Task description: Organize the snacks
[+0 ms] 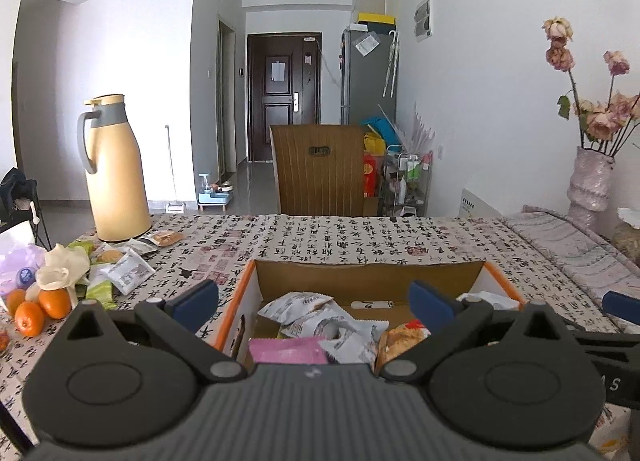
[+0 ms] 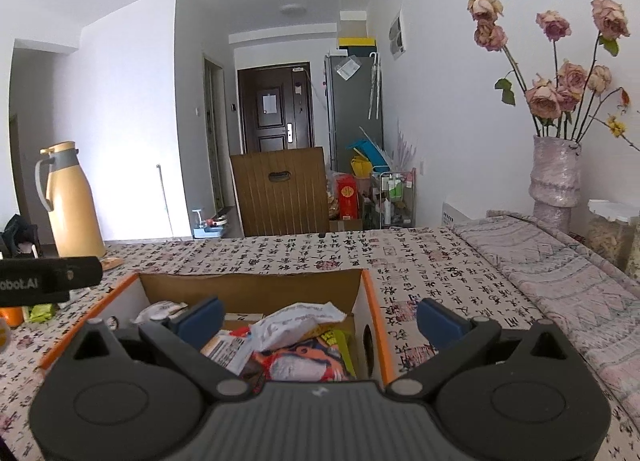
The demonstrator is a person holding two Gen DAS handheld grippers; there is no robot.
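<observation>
An open cardboard box (image 1: pixel 244 293) with orange edges sits on the patterned tablecloth and holds several snack packets: white ones (image 1: pixel 312 309), a pink one (image 1: pixel 286 351) and a biscuit pack (image 1: pixel 402 337). My left gripper (image 1: pixel 314 303) hangs open over the box's left half with nothing between its blue pads. My right gripper (image 2: pixel 320 321) is open too, straddling the right wall of the box (image 2: pixel 372 309), above a white packet (image 2: pixel 296 321) and an orange-red packet (image 2: pixel 304 361). More loose snack packets (image 1: pixel 128 271) lie on the table at the left.
A tall yellow thermos jug (image 1: pixel 116 169) stands at the left with oranges (image 1: pixel 40 309) near it. A pink vase of dried roses (image 2: pixel 554 173) and a jar (image 2: pixel 612 229) stand on the right. A brown chair back (image 1: pixel 320 169) is behind the table.
</observation>
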